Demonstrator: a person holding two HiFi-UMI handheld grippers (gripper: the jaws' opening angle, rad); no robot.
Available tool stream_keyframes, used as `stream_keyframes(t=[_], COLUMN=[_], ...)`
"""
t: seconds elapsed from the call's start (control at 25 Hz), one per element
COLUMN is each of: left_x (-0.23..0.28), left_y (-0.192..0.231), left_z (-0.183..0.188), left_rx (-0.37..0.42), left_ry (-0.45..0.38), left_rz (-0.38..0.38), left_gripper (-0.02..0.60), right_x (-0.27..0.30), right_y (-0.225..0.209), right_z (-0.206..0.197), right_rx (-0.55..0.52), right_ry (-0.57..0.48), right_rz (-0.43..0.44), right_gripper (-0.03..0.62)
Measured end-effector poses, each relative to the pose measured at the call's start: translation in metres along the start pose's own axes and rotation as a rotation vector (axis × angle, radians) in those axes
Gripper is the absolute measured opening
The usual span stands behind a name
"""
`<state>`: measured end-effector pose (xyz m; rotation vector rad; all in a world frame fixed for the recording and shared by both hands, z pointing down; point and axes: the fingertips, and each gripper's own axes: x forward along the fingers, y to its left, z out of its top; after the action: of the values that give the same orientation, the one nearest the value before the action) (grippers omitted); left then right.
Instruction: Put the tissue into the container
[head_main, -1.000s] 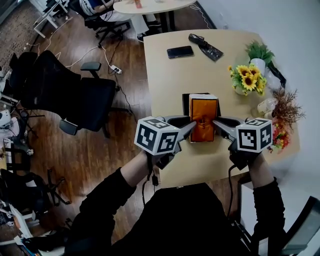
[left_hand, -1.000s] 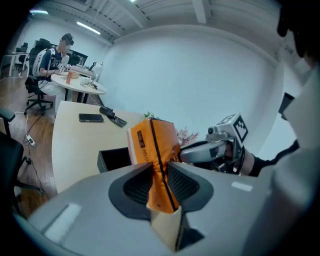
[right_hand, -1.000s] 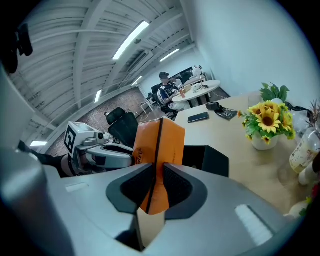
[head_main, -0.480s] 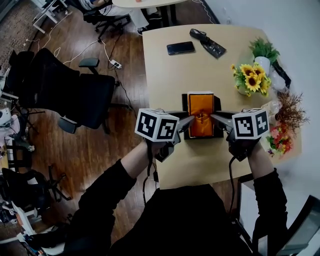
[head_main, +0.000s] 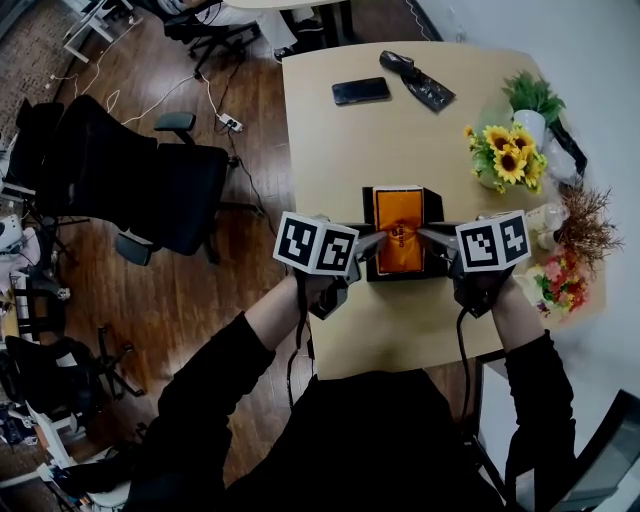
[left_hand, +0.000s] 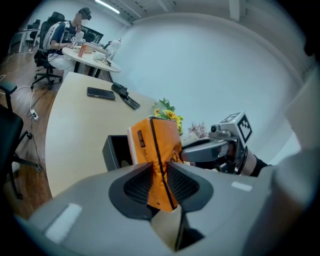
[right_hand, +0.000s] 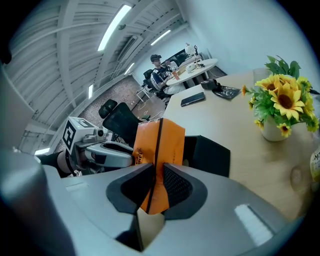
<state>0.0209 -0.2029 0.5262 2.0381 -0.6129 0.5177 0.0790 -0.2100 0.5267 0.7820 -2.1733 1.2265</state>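
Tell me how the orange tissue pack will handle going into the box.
Probably soft: the pack creases where the left tongs and right tongs pinch it. Likely light, as two edge pinches carry it over the box. It may sag if one lets go.

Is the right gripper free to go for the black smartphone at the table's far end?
Probably not yet: the right gripper is shut on the orange tissue pack, shared with the left gripper at the black box container. The tabletop towards the black smartphone looks bare.
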Motion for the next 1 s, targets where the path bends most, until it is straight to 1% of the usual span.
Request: stream_keyframes(t=[0.24, 1.0], left_x=[0.009, 0.029], left_y=[0.014, 0.037], left_z=[-0.009, -0.028], left_rx=[-0.025, -0.034], left_ry=[0.038, 0.131], left_rz=[0.019, 0.072], left_gripper=[0.069, 0.069], right_x=[0.014, 0.038], right_y=[-0.009, -0.029], right_z=[-0.007, -0.026], right_rx=[0.006, 0.017], right_ry=[0.037, 0.092], right_rz=[-0.012, -0.046], right_gripper=[0.064, 0.064])
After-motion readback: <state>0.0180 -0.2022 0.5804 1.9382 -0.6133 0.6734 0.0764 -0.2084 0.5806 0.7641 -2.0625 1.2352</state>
